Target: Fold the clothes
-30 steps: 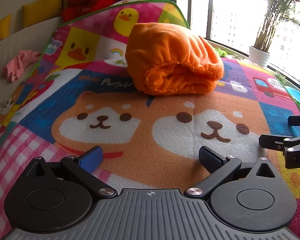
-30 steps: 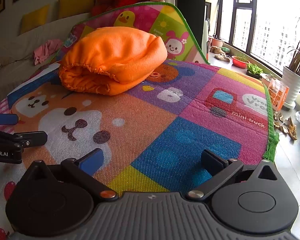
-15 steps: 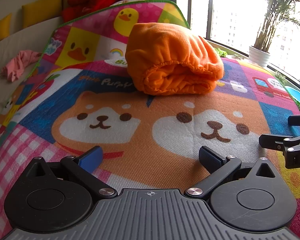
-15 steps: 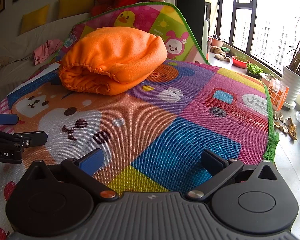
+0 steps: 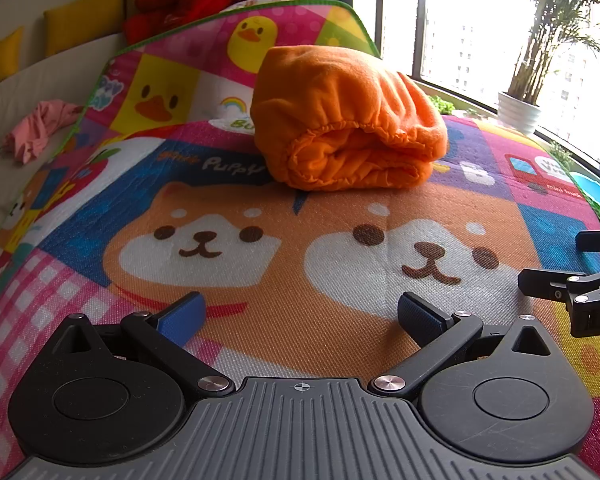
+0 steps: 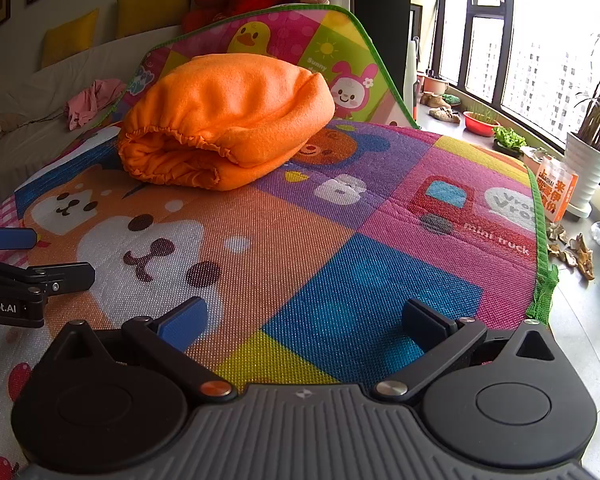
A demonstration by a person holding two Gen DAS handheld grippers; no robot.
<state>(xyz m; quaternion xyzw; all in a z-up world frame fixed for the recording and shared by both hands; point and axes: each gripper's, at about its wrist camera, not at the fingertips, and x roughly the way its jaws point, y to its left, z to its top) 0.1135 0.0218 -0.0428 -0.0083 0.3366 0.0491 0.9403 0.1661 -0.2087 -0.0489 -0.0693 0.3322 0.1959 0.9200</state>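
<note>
Both my grippers hover low over the play mat [image 5: 300,320], well short of the garment. My left gripper [image 5: 300,316] has its jaws spread wide with nothing between them; my right gripper [image 6: 304,320] is likewise wide apart and empty, and each shows at the edge of the other's view. The orange fleece garment [image 5: 344,120] lies folded into a thick rounded bundle near the far end of the mat, its gathered elastic hem [image 6: 188,136] facing me.

Risks, as I judge them — the bundle is plump and springy, so its layers could relax and slide open if nudged from one side. Pinching only the top layer at the ruffled hem would peel the fold apart rather than lift it. The mat's woven surface looks slightly slick, so a push could skate the bundle toward the upturned far edge.

Materials: soft napped fleece, matte, creased at the elastic; a thin printed mat with a fine mesh texture and green binding; blue ribbed finger pads [image 5: 184,316] on black linkages.
</note>
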